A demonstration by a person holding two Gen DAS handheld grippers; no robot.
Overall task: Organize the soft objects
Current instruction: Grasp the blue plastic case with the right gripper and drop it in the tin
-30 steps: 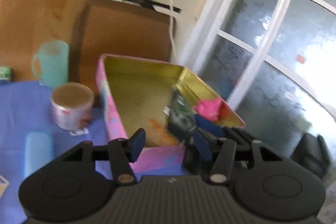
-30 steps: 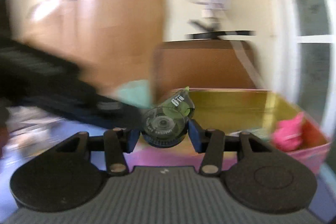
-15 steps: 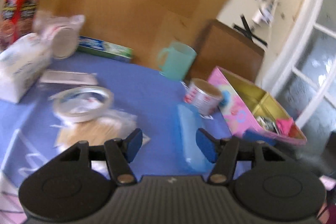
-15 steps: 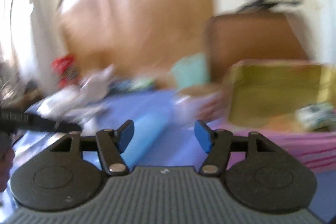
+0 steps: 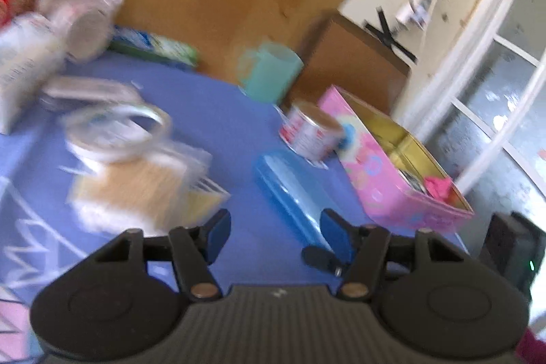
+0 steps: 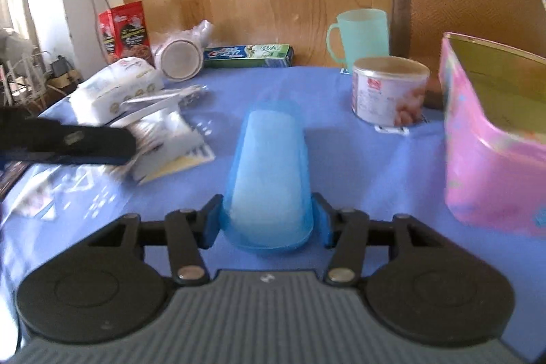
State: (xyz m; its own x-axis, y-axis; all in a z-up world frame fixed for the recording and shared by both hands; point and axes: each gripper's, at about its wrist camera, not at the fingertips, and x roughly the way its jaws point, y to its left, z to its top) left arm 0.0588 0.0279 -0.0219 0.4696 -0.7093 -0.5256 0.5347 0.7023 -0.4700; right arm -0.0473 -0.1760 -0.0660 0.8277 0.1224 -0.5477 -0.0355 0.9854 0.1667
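Blue plastic fills the middle of the right wrist view: a long translucent blue case [image 6: 271,173] lies on the blue tablecloth [image 6: 307,98], and the right gripper [image 6: 269,222] has its two pads at either flank of the near end, jaws closing in on it; whether the pads are already pressing I cannot quite tell, but they look to be at the walls. Over on the other side, the left gripper [image 5: 274,234] is opening, nothing between its fingers, hanging above bare cloth with the same case just off its right finger. And the pink tin [image 5: 392,173], off to the right of the table, is clearly the collecting box: something bright pink and crumpled [image 5: 438,186] sits in its far corner with a dark item beside it, so at least a couple of things are in. Plenty left, by my reckoning. A white soft pack [image 6: 116,89] lies at the far left, a clear packet of pale sticks [image 5: 143,190] sits in front of the left claw, a roll of tape [image 5: 119,132] rests on it, and a toothpaste box [image 6: 247,56] lies along the back edge by the green mug [image 6: 361,34] and the small can [image 6: 389,91]. Early-to-middle going, I'd say, with the case looking like the next passenger.
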